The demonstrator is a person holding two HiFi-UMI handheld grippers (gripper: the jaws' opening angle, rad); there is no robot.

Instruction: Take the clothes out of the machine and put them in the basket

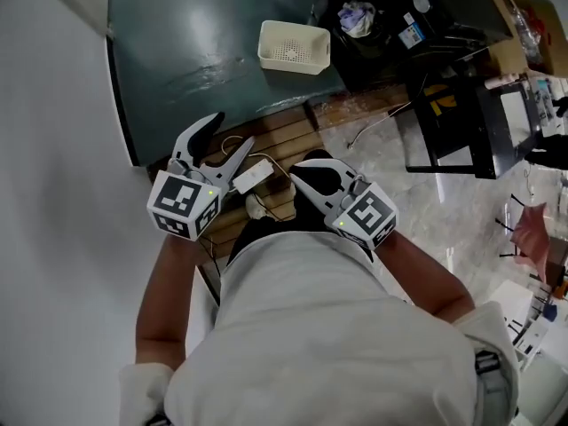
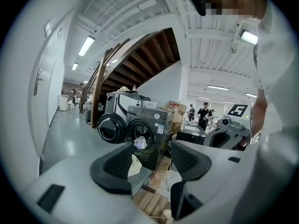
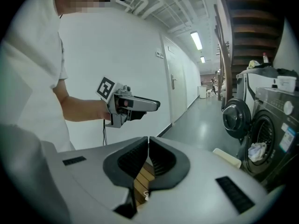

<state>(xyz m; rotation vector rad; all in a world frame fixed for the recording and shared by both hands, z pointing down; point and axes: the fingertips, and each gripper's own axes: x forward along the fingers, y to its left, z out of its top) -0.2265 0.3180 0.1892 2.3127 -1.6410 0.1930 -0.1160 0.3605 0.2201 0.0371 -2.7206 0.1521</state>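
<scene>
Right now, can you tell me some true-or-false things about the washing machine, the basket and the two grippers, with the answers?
1. The washing machine has its door open. True.
2. The basket is full of clothes. False: the white basket on the floor looks empty.
3. The left gripper is holding a shirt. False: it is open, with nothing between its jaws.
4. There are clothes inside the machine's drum. True.
5. The right gripper is shut. True: its jaws are together, with nothing between them.
</scene>
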